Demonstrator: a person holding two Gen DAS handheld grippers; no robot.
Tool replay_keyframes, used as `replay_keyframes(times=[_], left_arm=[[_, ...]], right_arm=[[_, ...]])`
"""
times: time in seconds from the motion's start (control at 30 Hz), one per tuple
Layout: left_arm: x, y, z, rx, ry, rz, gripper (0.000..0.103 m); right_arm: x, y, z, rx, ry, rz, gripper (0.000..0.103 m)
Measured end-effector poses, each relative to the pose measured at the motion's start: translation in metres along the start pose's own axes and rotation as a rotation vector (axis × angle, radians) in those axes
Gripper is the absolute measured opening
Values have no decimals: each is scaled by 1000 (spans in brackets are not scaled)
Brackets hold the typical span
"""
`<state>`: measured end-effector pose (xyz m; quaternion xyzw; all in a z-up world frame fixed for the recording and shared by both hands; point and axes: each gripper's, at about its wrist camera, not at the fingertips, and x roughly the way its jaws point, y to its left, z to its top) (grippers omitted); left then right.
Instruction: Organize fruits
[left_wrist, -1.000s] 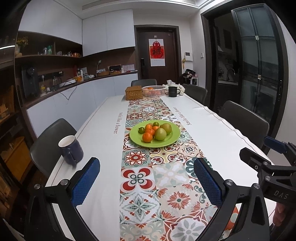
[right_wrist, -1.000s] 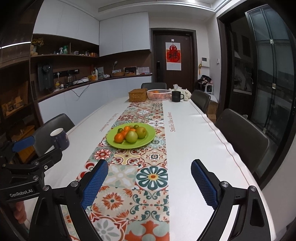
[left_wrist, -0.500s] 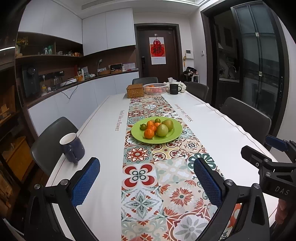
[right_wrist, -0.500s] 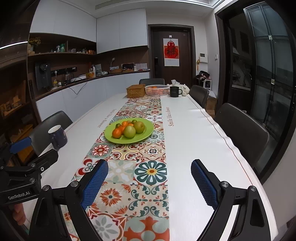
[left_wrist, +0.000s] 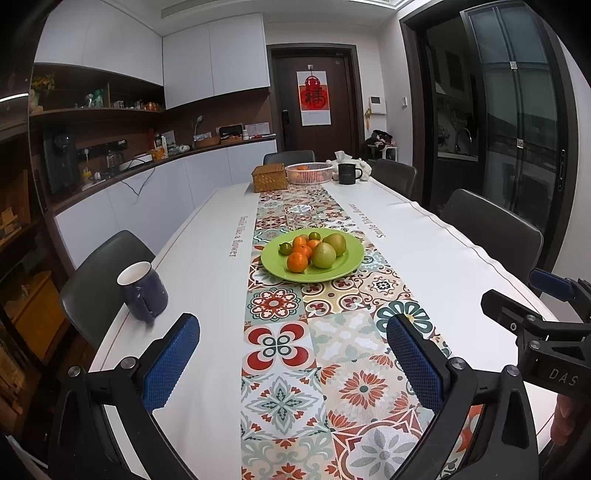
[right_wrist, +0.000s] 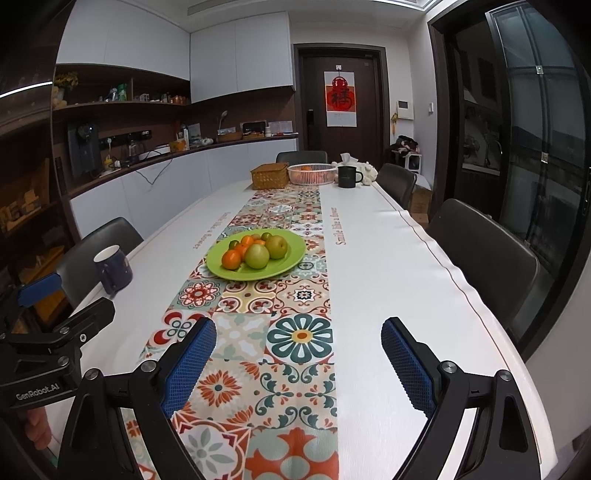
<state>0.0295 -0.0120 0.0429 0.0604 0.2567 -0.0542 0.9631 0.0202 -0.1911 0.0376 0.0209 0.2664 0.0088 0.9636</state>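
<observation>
Both my left tool (left_wrist: 291, 363) and right tool (right_wrist: 299, 365) gape wide and empty, well short of the green plate (left_wrist: 349, 266) mid-tabletop, whose smooth, bruisable fruits (left_wrist: 312, 250) I'd pinch gently across their middles

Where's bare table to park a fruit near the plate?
Bare patches: white cloth right of the green plate toward the chairs; runner between plate and open right tongs. Left has the blue mug. Crowded: far end, wicker box, white basket, black mug.
</observation>
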Motion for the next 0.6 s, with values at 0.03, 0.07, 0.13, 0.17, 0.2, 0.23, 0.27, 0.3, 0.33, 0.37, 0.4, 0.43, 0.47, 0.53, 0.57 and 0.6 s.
replay_keyframes(times=[0.03, 0.07, 0.13, 0.17, 0.2, 0.23, 0.27, 0.3, 0.33, 0.37, 0.4, 0.43, 0.47, 0.53, 0.57, 0.6], left_arm=[[0, 0, 0, 1, 1, 1, 103], [1, 0, 0, 1, 3, 1, 103], [3, 0, -1, 0, 5, 2, 103], [3, 0, -1, -1, 6, 1, 103], [3, 0, -1, -1, 6, 3, 103], [4, 0, -1, -1, 8, 7, 103], [5, 0, -1, -2, 9, 10, 103], [6, 0, -2, -4, 11, 14, 103], [8, 0, -2, -6, 14, 16, 103], [9, 0, -3, -7, 18, 17, 103], [10, 0, -3, -7, 21, 19, 103], [12, 0, -4, -9, 24, 21, 103], [13, 0, -4, -8, 27, 20, 103], [15, 0, -6, -9, 32, 24, 103], [16, 0, -6, -8, 34, 25, 103], [17, 0, -7, -7, 37, 24, 103]], right_arm=[[0, 0, 0, 0, 1, 0, 92], [1, 0, 0, -1, 3, 0, 92], [2, 0, 0, 0, 6, -1, 92], [3, -1, 0, 1, 7, 0, 92], [3, -1, 0, 1, 8, -1, 92], [3, 0, 0, 1, 9, -2, 92], [4, 0, -1, 1, 11, -1, 92], [4, 0, 0, 1, 13, -1, 92], [5, 0, -1, 2, 15, -2, 92], [6, 0, -1, 2, 17, -1, 92], [6, -1, -1, 2, 19, -2, 92], [7, -1, -2, 1, 21, -4, 92], [8, -1, -2, 1, 24, -5, 92], [10, -1, -3, 0, 29, -5, 92], [11, -1, -4, 0, 31, -6, 92], [12, 0, -4, 1, 34, -7, 92]])
